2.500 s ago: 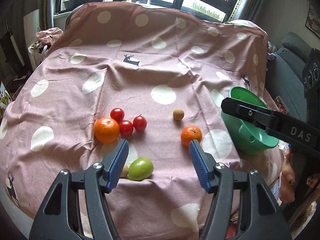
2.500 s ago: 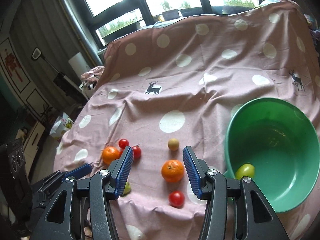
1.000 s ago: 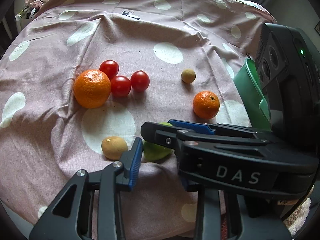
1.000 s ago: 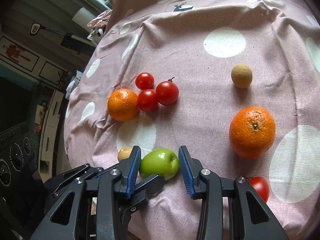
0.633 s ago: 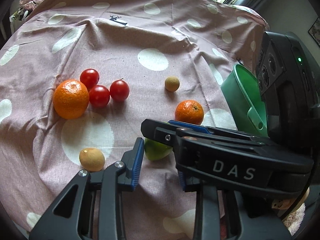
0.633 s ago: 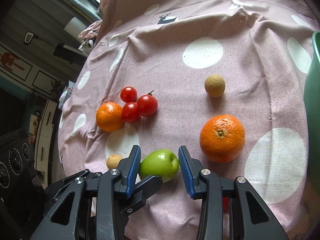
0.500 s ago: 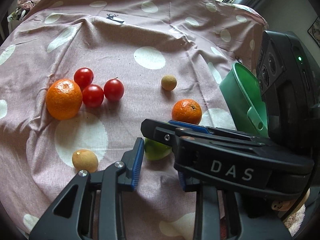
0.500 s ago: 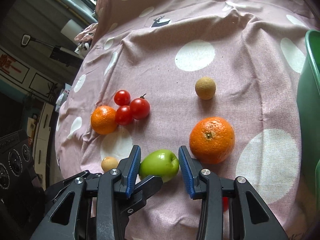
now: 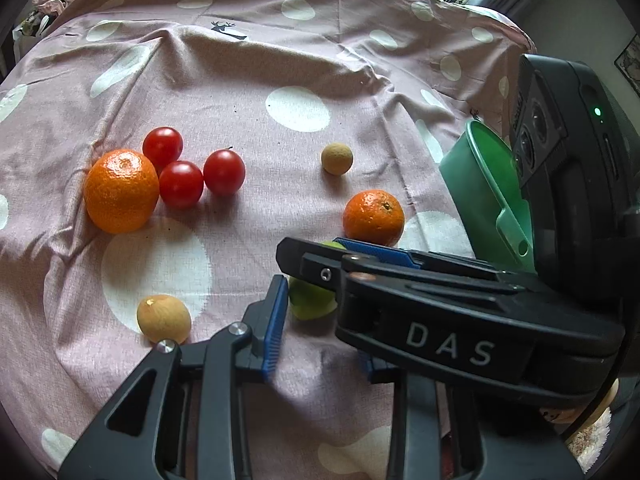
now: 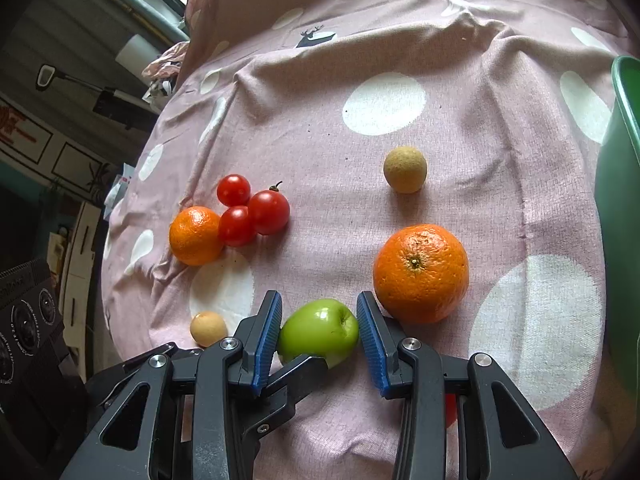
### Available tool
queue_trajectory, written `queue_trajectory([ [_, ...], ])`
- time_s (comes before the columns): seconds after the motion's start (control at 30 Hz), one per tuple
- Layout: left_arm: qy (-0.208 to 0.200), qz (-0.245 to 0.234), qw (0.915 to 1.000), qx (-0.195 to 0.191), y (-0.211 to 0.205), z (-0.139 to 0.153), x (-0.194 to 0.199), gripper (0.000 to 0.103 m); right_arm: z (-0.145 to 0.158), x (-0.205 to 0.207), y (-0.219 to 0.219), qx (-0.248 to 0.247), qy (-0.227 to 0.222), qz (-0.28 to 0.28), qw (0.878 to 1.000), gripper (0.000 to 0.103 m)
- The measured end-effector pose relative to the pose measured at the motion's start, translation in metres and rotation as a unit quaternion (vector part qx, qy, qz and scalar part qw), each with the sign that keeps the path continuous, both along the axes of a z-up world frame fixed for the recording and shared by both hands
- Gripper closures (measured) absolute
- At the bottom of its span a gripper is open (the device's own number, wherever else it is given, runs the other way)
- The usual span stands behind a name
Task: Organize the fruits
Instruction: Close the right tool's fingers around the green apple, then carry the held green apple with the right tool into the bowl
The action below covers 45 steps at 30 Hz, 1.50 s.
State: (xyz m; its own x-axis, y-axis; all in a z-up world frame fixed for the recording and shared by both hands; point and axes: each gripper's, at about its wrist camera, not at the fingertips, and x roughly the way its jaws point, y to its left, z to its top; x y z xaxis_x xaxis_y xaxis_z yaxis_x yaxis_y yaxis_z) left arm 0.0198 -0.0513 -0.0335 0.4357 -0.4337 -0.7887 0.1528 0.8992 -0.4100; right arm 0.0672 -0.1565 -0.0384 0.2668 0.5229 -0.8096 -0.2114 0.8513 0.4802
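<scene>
Right gripper (image 10: 318,334): fingers clamped on green apple (image 10: 318,330) — bound, likely, for green bowl (image 10: 620,200).
Left gripper (image 9: 320,324): nearly shut, empty — idle.

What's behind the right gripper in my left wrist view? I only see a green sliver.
Observer: A whole green apple. In the right wrist view it sits between the blue pads of the right gripper, which is closed on its sides.
Operator: Any fruit I'm missing?
Observer: Yes, a red tomato on the cloth, mostly hidden under the right gripper's frame. Only a red patch of it shows.
</scene>
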Motion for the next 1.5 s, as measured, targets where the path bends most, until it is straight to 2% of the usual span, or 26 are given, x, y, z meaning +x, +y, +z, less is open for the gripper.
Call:
queue_trajectory([
  [0.63,-0.017,0.004,0.9998,0.004,-0.003,0.005,-0.004,0.072,0.005,-0.003,0.001,-0.008,-0.014,-0.001,1.0,0.063],
  [0.9,-0.059,0.005,0.9981,0.013,-0.006,0.033,-0.016,0.072,0.033,-0.015,-0.007,0.001,-0.06,-0.005,0.998,0.063],
  [1.27,-0.134,-0.015,0.9901,0.037,-0.032,0.079,-0.031,0.072,0.078,-0.032,-0.036,0.032,-0.129,-0.03,0.991,0.063],
  [1.5,-0.154,-0.034,0.9868,0.037,-0.048,0.094,-0.03,0.072,0.091,-0.037,-0.054,0.038,-0.154,-0.052,0.986,0.063],
])
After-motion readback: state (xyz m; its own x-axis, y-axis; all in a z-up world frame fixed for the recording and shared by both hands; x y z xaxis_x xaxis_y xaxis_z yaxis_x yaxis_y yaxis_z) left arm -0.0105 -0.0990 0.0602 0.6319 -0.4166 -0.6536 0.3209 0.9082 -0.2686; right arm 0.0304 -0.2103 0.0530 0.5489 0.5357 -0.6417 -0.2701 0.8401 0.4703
